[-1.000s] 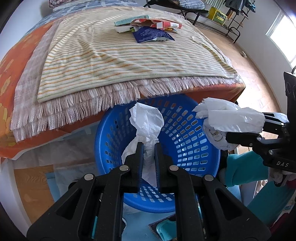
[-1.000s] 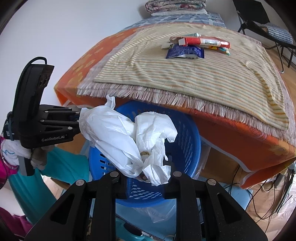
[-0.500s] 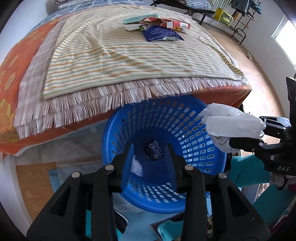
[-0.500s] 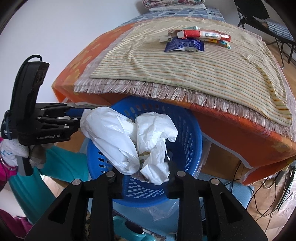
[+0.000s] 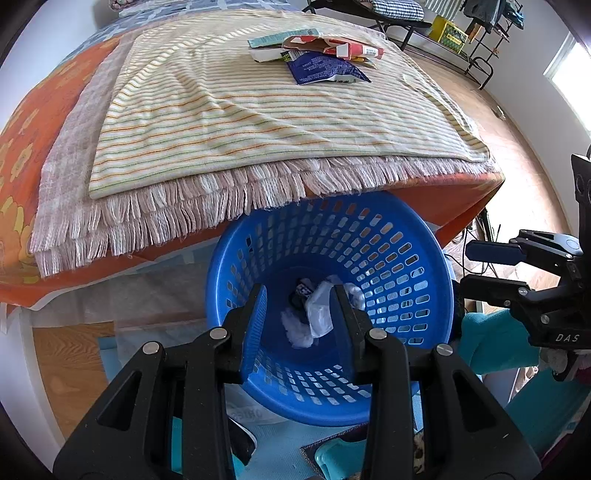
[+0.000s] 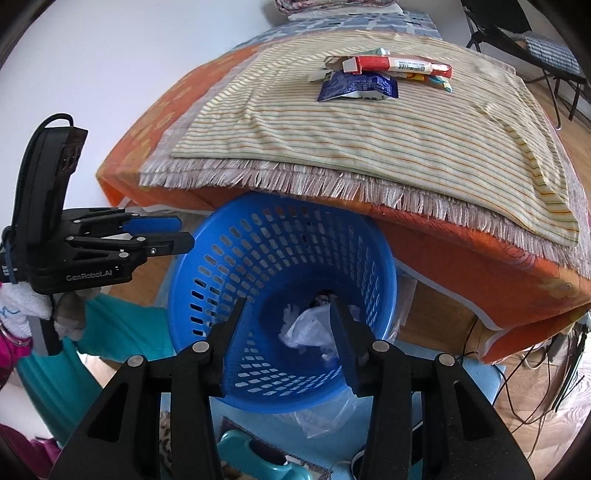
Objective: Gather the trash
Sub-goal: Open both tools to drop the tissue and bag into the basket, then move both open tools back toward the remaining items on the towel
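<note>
A blue perforated basket (image 5: 399, 258) stands on the floor under the table's edge, also in the right wrist view (image 6: 229, 266). Crumpled white plastic trash (image 5: 314, 314) lies at its bottom, also seen from the right (image 6: 306, 328). My left gripper (image 5: 299, 291) is open and empty above the basket. My right gripper (image 6: 288, 306) is open and empty above it too, and shows at the right of the left wrist view (image 5: 484, 266). More trash lies on the striped cloth: a dark blue wrapper (image 5: 321, 68) and a red-and-white box (image 6: 395, 65).
The table carries a striped fringed cloth (image 5: 258, 110) over an orange cover (image 6: 461, 251). A wooden floor and black chairs (image 5: 406, 22) lie beyond. Teal objects (image 5: 332, 458) sit on the floor near the basket. Cables (image 6: 535, 376) hang at the right.
Both grippers opened. The left let its white plastic fall into the basket first, then the right dropped its crumpled white bag. Both pieces now lie at the basket's bottom.
</note>
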{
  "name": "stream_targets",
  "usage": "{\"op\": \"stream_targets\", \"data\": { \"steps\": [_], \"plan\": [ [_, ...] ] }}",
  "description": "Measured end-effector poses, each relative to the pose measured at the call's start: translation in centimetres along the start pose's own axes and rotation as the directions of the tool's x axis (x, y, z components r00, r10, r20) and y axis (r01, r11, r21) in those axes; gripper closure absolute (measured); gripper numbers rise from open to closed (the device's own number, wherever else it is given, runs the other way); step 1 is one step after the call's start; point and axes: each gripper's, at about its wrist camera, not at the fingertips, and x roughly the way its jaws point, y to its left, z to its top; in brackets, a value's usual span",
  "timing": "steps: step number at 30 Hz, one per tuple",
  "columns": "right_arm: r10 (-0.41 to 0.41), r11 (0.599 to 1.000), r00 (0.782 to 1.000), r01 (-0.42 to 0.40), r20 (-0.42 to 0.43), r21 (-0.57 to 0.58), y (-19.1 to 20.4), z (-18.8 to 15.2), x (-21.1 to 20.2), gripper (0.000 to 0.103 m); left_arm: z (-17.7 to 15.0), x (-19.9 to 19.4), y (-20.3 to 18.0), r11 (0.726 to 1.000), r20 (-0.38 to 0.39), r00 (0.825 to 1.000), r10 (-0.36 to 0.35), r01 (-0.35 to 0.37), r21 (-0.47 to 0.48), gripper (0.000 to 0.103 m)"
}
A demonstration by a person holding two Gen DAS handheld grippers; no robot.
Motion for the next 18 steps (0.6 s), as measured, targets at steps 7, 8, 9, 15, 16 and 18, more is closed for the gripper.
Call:
{"op": "stream_targets", "data": {
  "steps": [7, 8, 9, 15, 16, 18],
  "plan": [
    [-0.049, 0.999, 0.998, 0.049, 0.026, 0.021, -0.4, 0.5, -0.7, 0.047, 0.8, -0.3, -0.2, 1.000, 0.008, 1.000, 0.000, 0.000, -0.002, 0.067],
    [-0.065, 0.998, 0.997, 0.065, 0.031, 0.027, -0.5, 0.6, -0.9, 0.047, 1.0, -0.5, -0.2, 1.000, 0.011, 1.000, -0.001, 0.001, -0.002, 0.067],
    [-0.076, 0.997, 0.997, 0.075, 0.032, 0.030, -0.5, 0.8, -1.0, 0.047, 1.2, -0.6, -0.2, 1.000, 0.014, 1.000, -0.002, 0.002, -0.002, 0.067],
    [-0.160, 0.986, 0.986, 0.157, 0.039, 0.062, -1.1, 1.8, -1.7, 0.037, 2.3, -1.3, -0.2, 1.000, 0.037, 0.999, -0.013, 0.014, -0.007, 0.054],
    [-0.167, 0.984, 0.985, 0.164, 0.041, 0.065, -1.2, 1.9, -1.9, 0.036, 2.6, -1.5, -0.3, 1.000, 0.044, 0.999, -0.012, 0.012, -0.005, 0.052],
    [-0.172, 0.983, 0.984, 0.168, 0.045, 0.069, -1.2, 2.2, -2.1, 0.036, 3.0, -1.6, -0.6, 1.000, 0.050, 0.999, -0.012, 0.012, 0.002, 0.052]
  ]
}}
